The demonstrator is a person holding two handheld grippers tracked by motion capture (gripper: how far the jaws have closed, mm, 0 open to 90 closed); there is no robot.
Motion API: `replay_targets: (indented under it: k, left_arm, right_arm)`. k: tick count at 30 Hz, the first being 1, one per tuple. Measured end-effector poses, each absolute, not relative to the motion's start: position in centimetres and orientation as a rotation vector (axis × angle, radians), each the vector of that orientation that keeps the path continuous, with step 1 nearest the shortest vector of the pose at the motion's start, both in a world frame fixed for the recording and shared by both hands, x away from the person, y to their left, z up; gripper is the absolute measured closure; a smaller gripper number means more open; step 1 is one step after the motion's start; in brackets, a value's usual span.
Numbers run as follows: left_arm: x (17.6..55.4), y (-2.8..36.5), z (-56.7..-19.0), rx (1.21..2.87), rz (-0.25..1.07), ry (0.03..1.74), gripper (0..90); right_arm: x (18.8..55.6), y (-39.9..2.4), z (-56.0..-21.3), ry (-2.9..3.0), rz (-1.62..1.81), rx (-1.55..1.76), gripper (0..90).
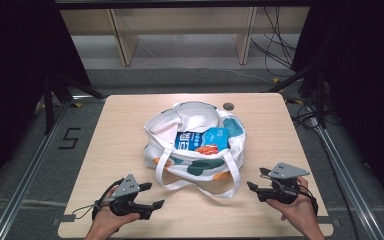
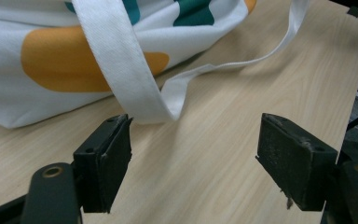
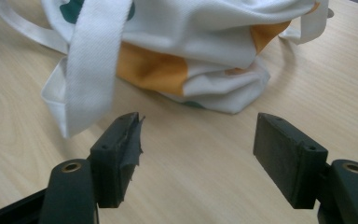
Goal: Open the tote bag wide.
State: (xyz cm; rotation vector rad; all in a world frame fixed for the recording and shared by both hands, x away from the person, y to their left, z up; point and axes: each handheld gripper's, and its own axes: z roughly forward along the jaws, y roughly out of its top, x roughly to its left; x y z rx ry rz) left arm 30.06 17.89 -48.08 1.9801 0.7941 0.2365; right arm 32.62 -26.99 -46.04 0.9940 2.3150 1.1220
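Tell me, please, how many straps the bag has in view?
2. One strap loops onto the table in front of the bag, toward the person. The other lies folded over the bag's far rim.

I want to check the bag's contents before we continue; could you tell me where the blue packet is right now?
In the high view the blue packet lies inside the open tote bag at the table's centre, toward the bag's right side.
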Motion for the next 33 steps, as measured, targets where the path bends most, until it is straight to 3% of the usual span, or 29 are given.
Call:
replay_targets:
  k: [22, 33]
  left_arm:
    - [28.1, 18.2, -49.1, 1.996, 0.266, 0.802, 23.8]
    - [28.2, 18.2, -49.3, 2.019, 0.274, 0.797, 23.5]
  right_arm:
    - [28.7, -27.3, -47.8, 2.377, 1.152, 0.996, 31.8]
    - [28.7, -27.5, -48.0, 2.379, 1.135, 0.943, 31.7]
